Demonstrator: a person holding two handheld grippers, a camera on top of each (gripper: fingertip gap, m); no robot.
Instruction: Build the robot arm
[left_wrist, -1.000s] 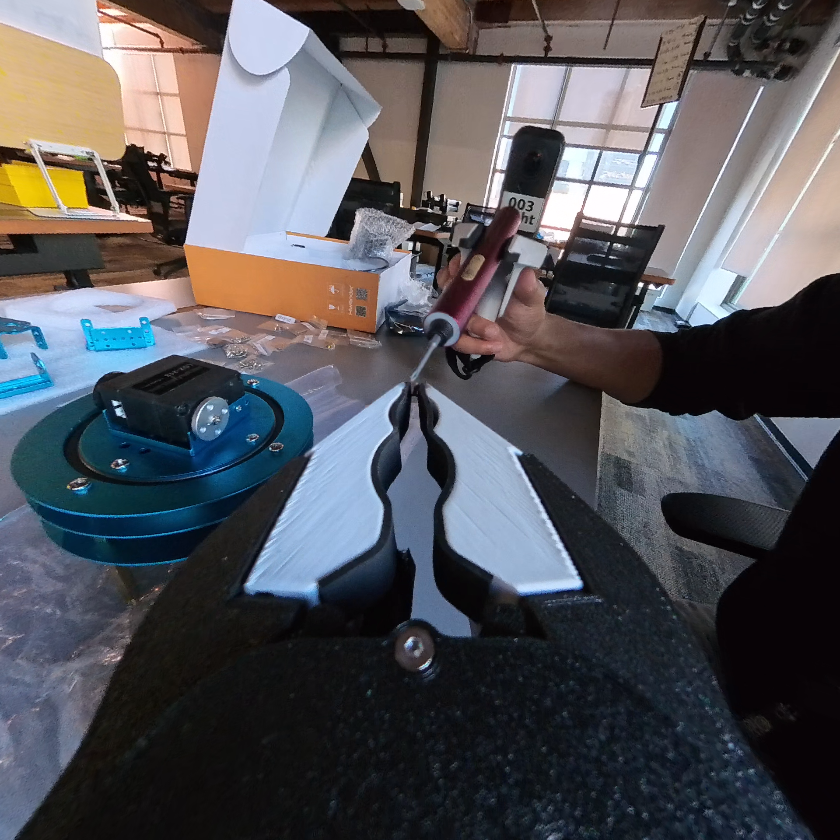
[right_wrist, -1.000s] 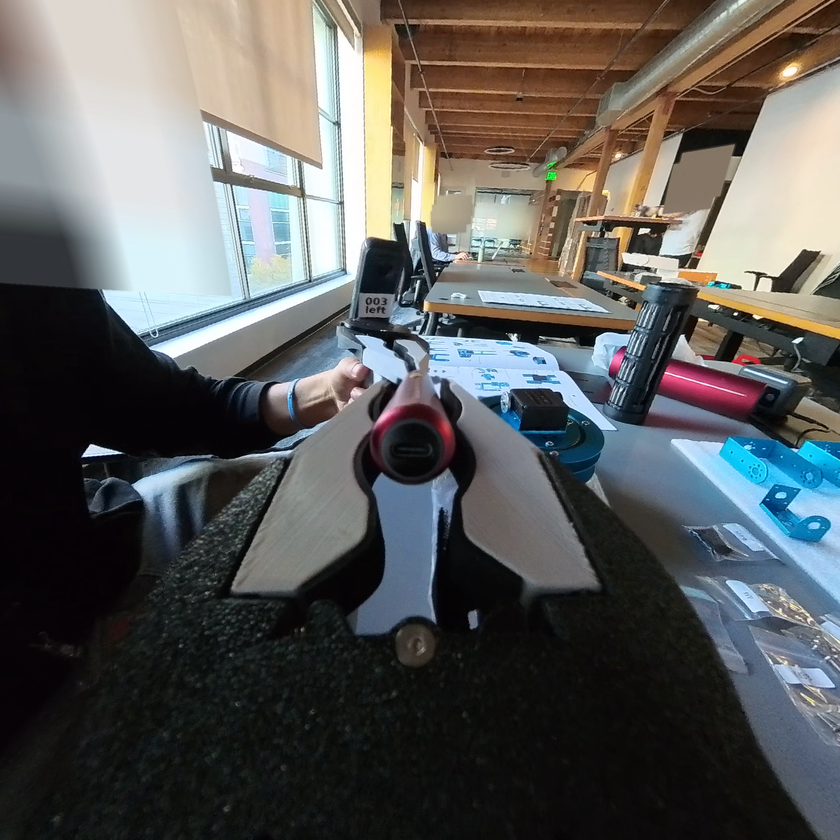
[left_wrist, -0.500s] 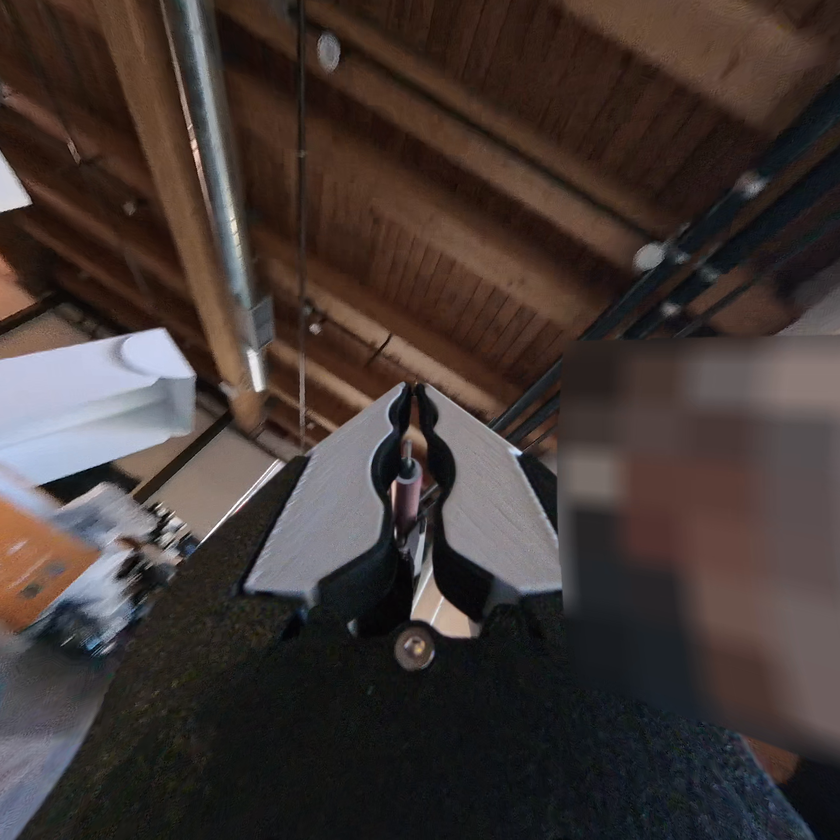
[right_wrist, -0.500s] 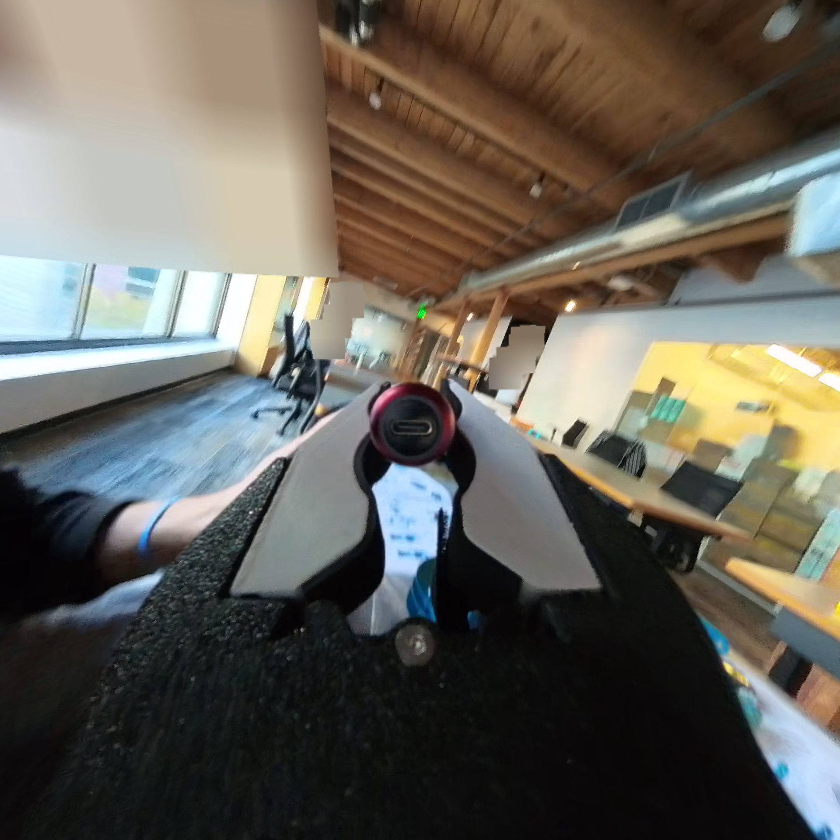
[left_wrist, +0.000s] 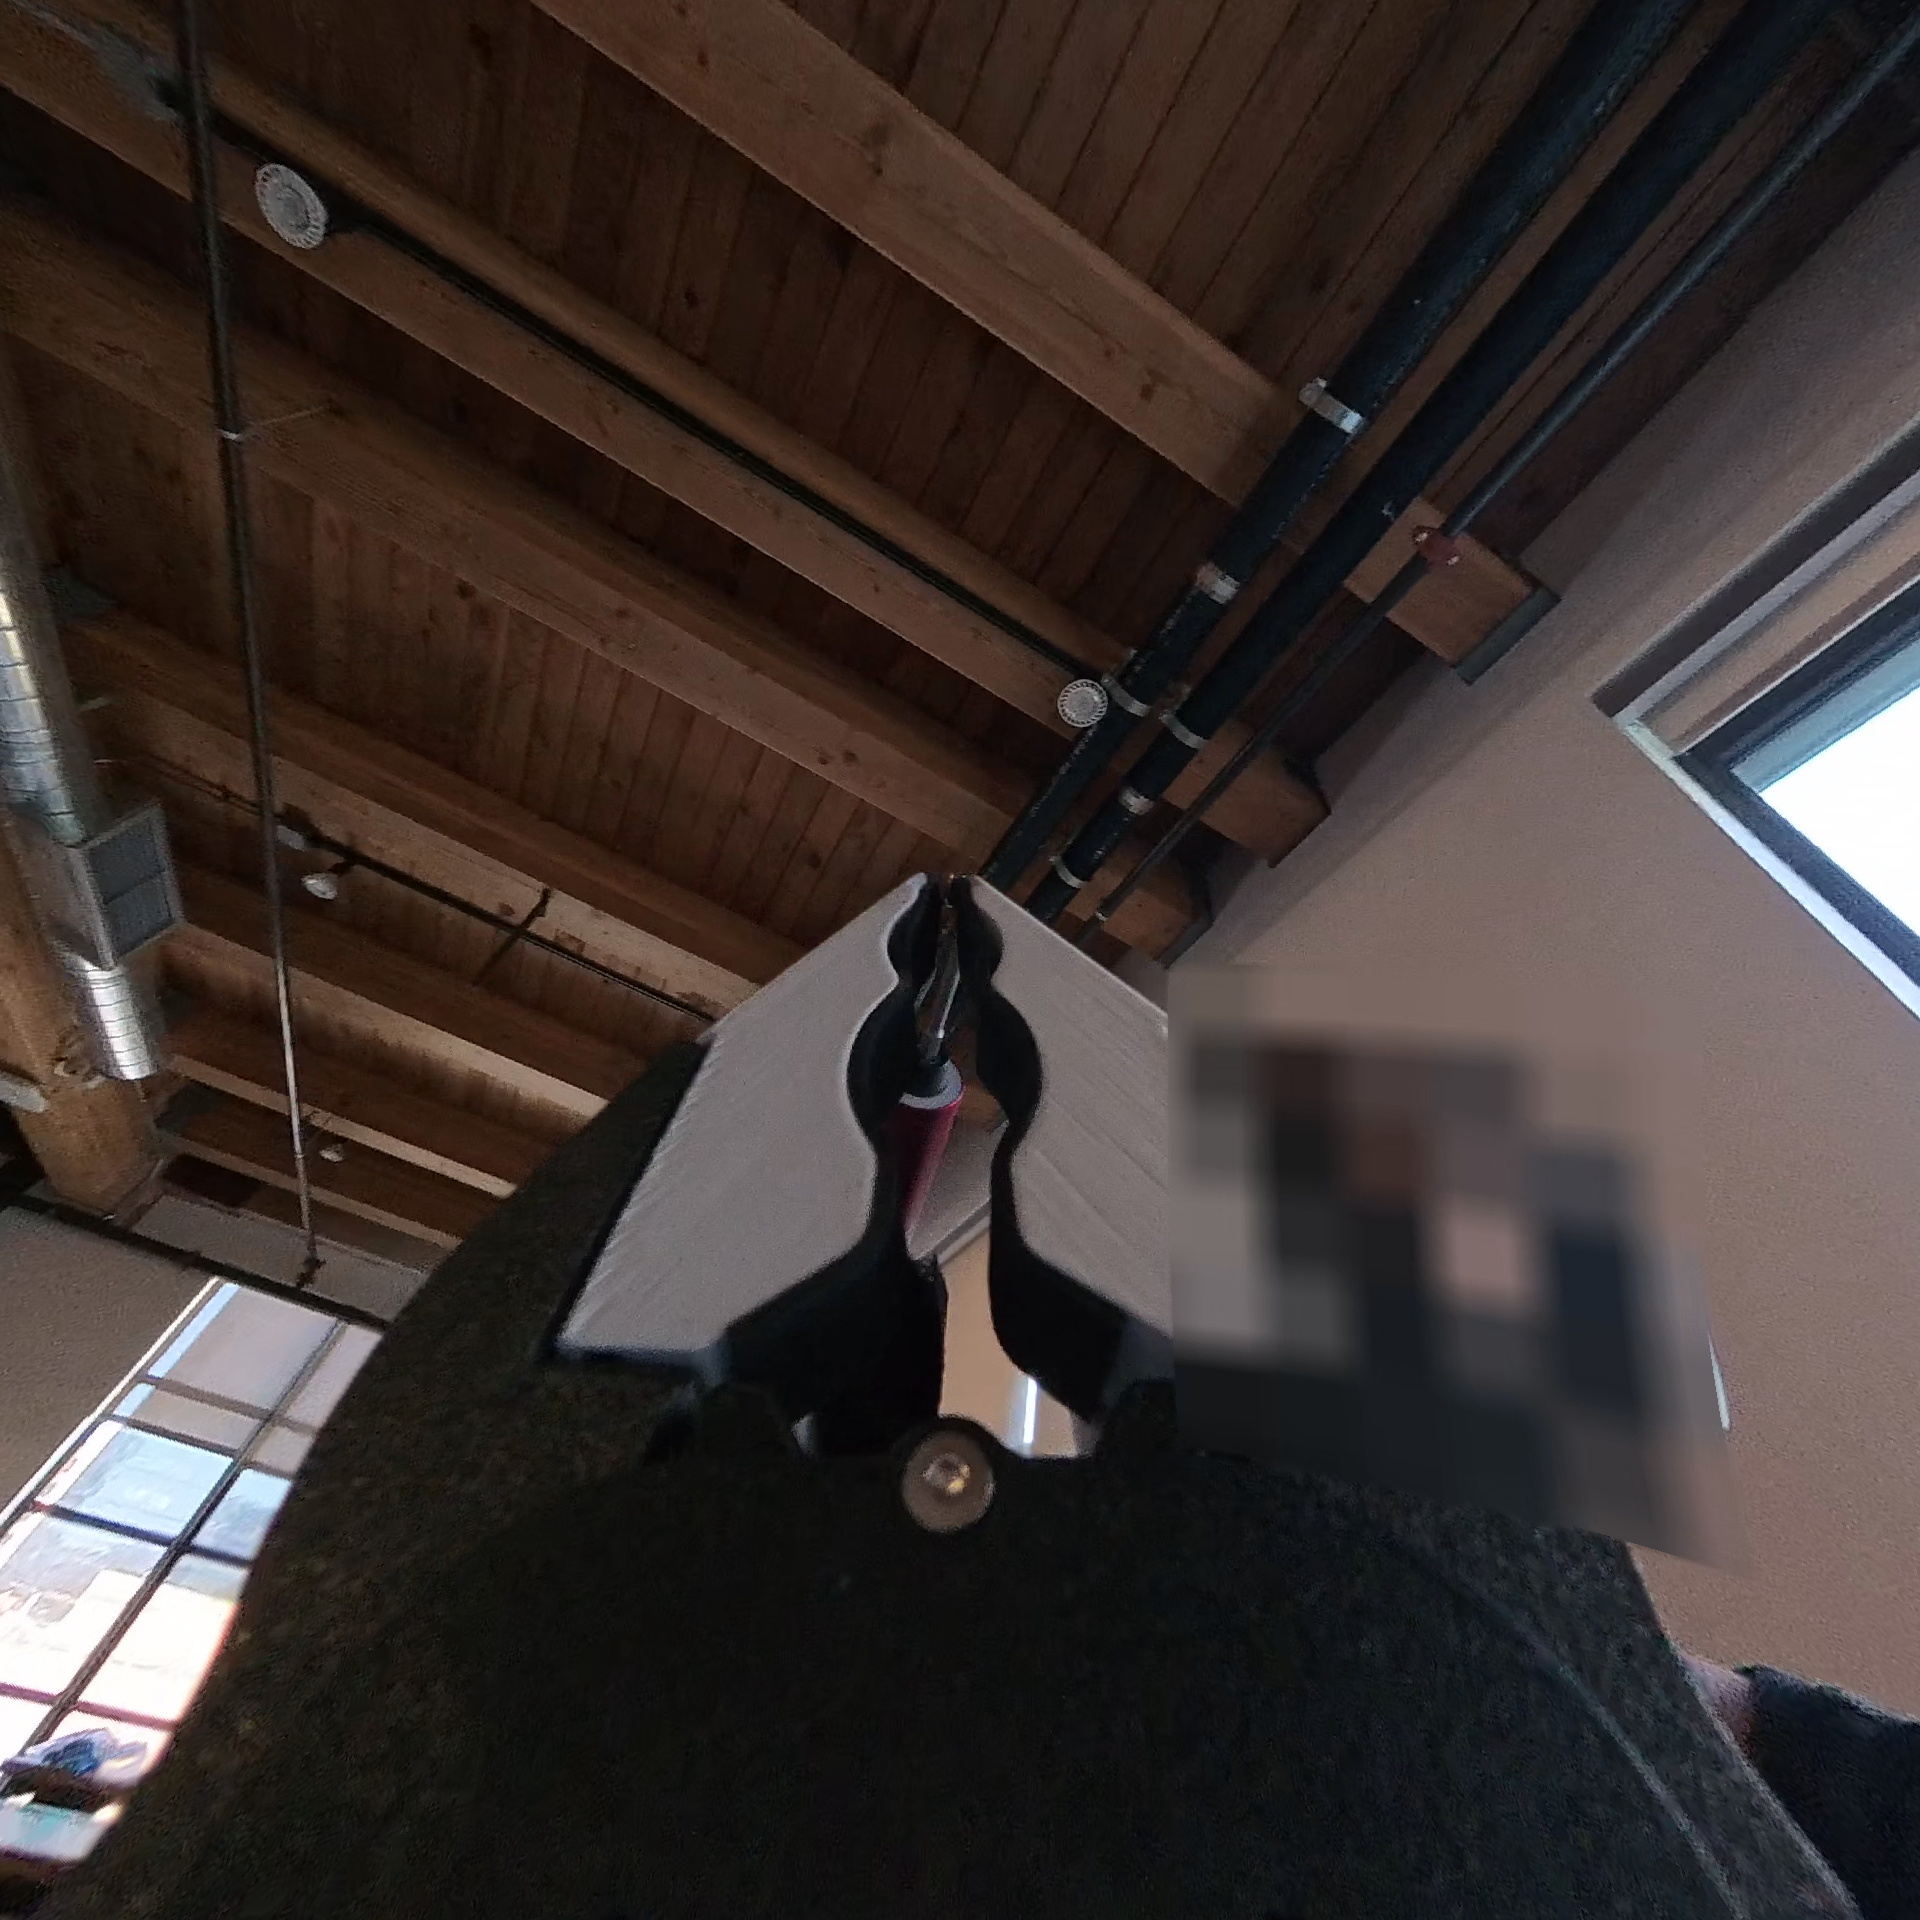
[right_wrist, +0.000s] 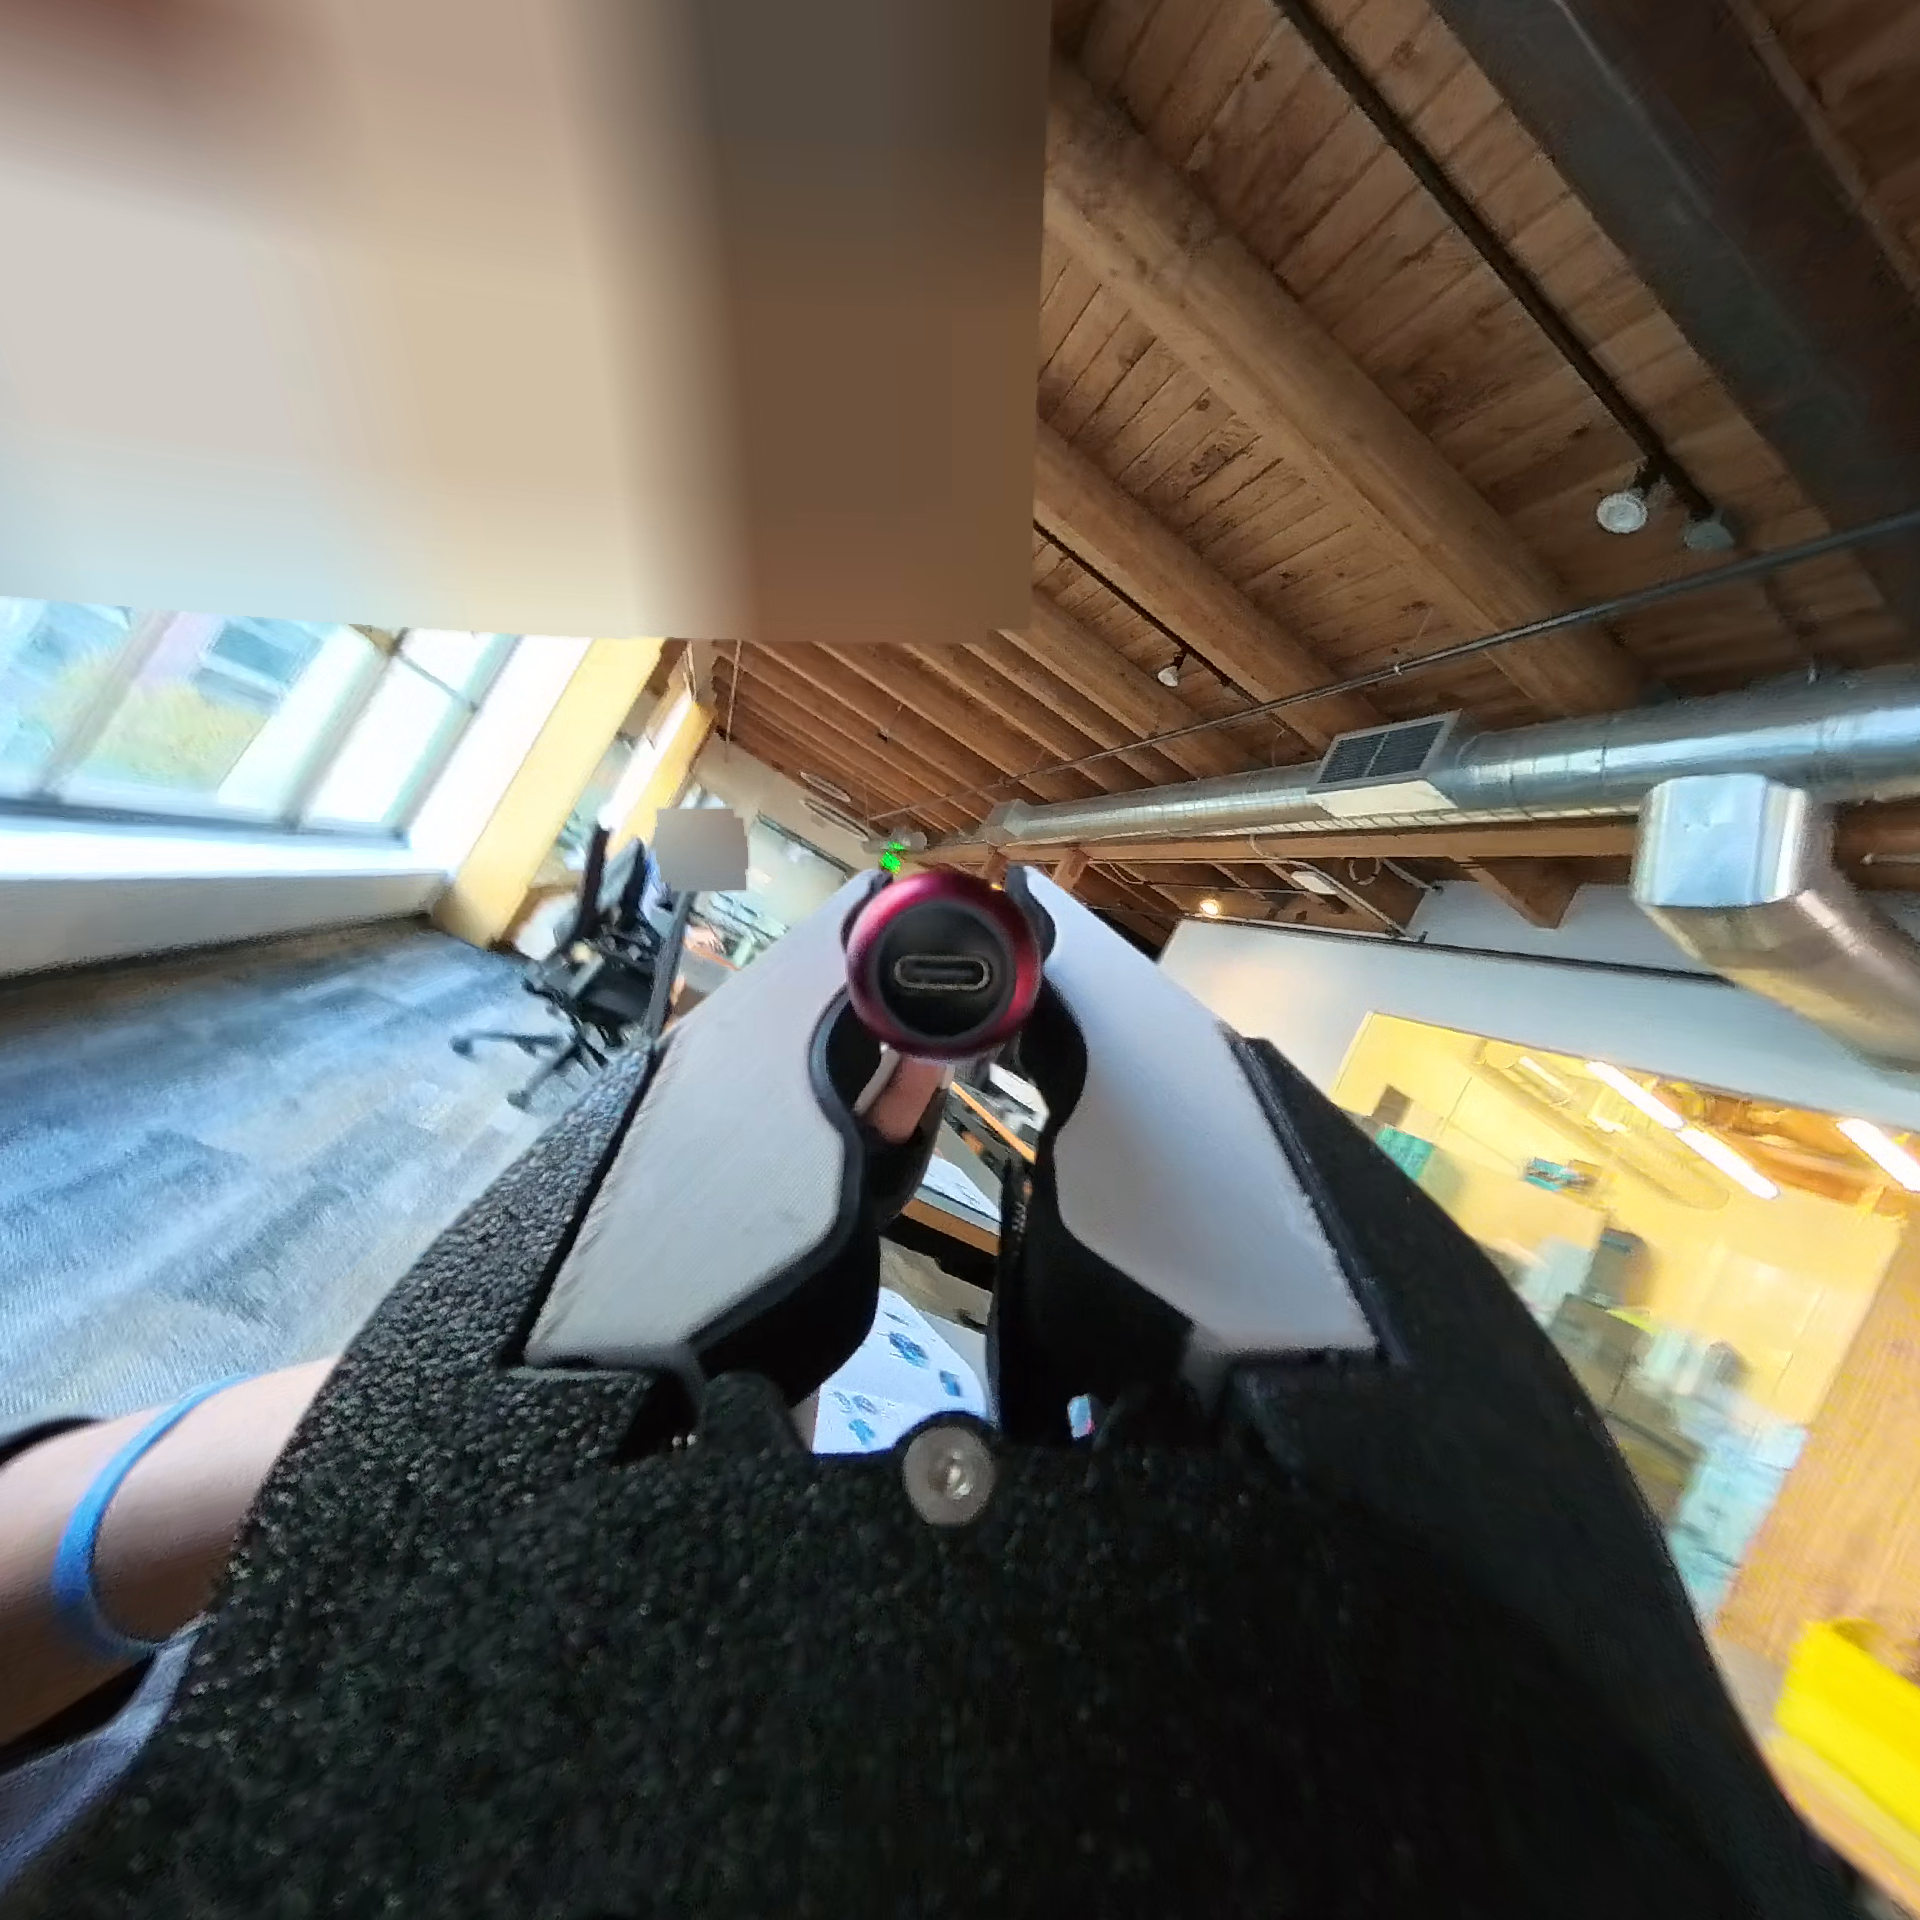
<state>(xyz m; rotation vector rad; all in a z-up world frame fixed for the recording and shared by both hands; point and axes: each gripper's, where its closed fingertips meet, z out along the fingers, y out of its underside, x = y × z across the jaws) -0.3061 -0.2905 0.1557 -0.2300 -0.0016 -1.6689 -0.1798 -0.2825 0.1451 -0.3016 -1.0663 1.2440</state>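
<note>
While both cameras tilted toward the ceiling:
Right gripper (right_wrist: 940, 940): clamped the red electric screwdriver (right_wrist: 940, 971), frame centre.
Left gripper (left_wrist: 945, 894): tips pinched its bit (left_wrist: 940, 982).
Risk: thin bit might slip free.

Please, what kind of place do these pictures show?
Probably an open-plan office or workshop in a converted industrial loft: a bare wooden beam ceiling, an exposed metal air duct, and an office chair on carpet beside large windows.
</note>
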